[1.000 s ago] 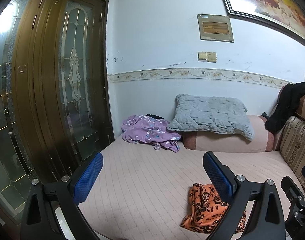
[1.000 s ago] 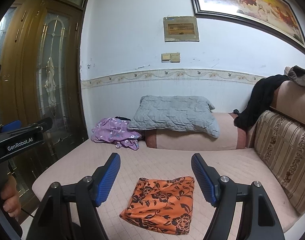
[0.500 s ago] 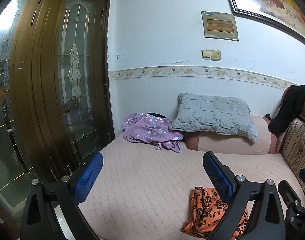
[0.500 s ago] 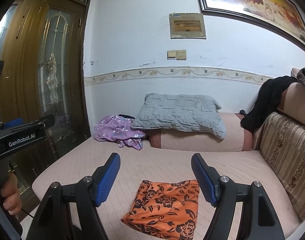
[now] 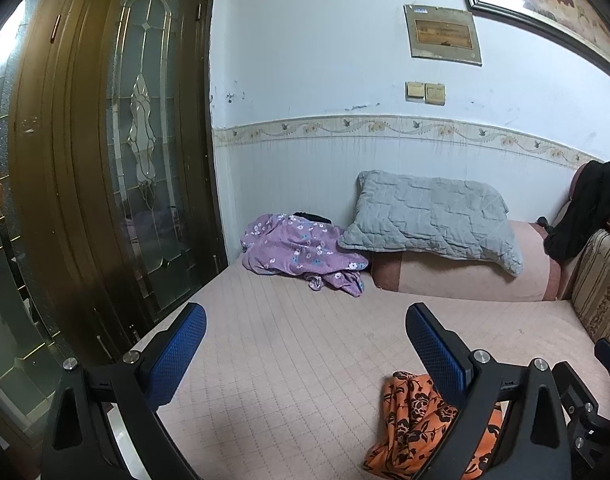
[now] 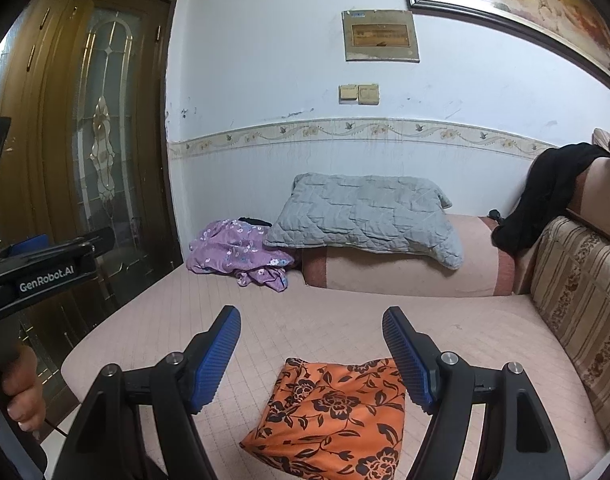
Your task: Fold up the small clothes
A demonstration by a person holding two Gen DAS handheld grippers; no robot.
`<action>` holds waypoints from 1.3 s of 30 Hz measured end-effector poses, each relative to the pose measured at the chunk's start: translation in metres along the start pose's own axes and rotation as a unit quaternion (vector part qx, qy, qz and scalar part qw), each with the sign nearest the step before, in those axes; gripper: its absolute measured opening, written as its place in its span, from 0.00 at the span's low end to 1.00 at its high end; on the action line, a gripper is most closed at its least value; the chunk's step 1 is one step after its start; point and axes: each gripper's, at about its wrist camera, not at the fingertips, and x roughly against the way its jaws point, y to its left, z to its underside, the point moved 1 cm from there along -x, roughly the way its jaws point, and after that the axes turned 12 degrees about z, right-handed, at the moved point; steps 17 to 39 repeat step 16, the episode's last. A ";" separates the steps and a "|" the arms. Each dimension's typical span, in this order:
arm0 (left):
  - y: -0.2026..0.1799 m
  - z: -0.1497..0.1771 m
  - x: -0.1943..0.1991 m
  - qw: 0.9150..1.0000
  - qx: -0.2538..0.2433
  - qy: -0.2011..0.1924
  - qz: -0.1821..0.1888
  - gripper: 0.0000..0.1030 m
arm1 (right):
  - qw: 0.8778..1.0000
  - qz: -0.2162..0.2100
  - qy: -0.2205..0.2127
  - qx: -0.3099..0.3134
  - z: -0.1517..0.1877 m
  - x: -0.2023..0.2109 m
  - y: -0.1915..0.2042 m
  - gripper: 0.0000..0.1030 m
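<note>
An orange cloth with black flowers (image 6: 337, 412) lies folded flat on the pink quilted sofa seat (image 6: 345, 320), near its front edge. It also shows in the left wrist view (image 5: 417, 420), partly behind my right finger. My right gripper (image 6: 311, 344) is open and empty, held above and just behind the cloth. My left gripper (image 5: 305, 340) is open and empty, held left of the cloth over the seat. A crumpled purple flowered garment (image 6: 241, 254) lies at the back left of the seat, and it shows in the left wrist view (image 5: 301, 252) too.
A grey quilted pillow (image 6: 365, 216) rests on a pink bolster (image 6: 405, 272) against the back wall. A black garment (image 6: 545, 196) hangs over the striped sofa back (image 6: 577, 288) at right. A brown glass-panelled door (image 5: 105, 160) stands at left.
Both grippers have drifted slightly lower and nearer the seat, so the orange cloth sits lower in both views. Both stay open. The clothes have not moved.
</note>
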 end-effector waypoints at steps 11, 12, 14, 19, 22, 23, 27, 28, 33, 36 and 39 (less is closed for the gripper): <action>-0.003 0.004 -0.049 1.000 0.004 0.031 0.003 0.97 | 1.000 -0.005 0.026 -0.003 0.006 -0.043 0.002 0.74; -0.004 0.005 -0.055 0.999 0.005 0.033 0.005 0.97 | 1.000 -0.005 0.026 -0.002 0.006 -0.046 0.002 0.74; -0.005 0.006 -0.061 0.999 0.004 0.033 0.004 0.97 | 1.000 -0.006 0.027 0.001 0.007 -0.051 0.002 0.74; -0.006 0.008 -0.071 0.999 0.005 0.034 0.003 0.97 | 0.999 -0.010 0.030 -0.004 0.007 -0.061 -0.002 0.74; -0.006 0.008 -0.071 0.999 0.005 0.034 0.003 0.97 | 0.999 -0.010 0.030 -0.004 0.007 -0.061 -0.002 0.74; -0.006 0.008 -0.071 0.999 0.005 0.034 0.003 0.97 | 0.999 -0.010 0.030 -0.004 0.007 -0.061 -0.002 0.74; -0.006 0.008 -0.071 0.999 0.005 0.034 0.003 0.97 | 0.999 -0.010 0.030 -0.004 0.007 -0.061 -0.002 0.74; -0.006 0.008 -0.071 0.999 0.005 0.034 0.003 0.97 | 0.999 -0.010 0.030 -0.004 0.007 -0.061 -0.002 0.74; -0.006 0.008 -0.071 0.999 0.005 0.034 0.003 0.97 | 0.999 -0.010 0.030 -0.004 0.007 -0.061 -0.002 0.74; -0.006 0.008 -0.071 0.999 0.005 0.034 0.003 0.97 | 0.999 -0.010 0.030 -0.004 0.007 -0.061 -0.002 0.74; -0.006 0.008 -0.071 0.999 0.005 0.034 0.003 0.97 | 0.999 -0.010 0.030 -0.004 0.007 -0.061 -0.002 0.74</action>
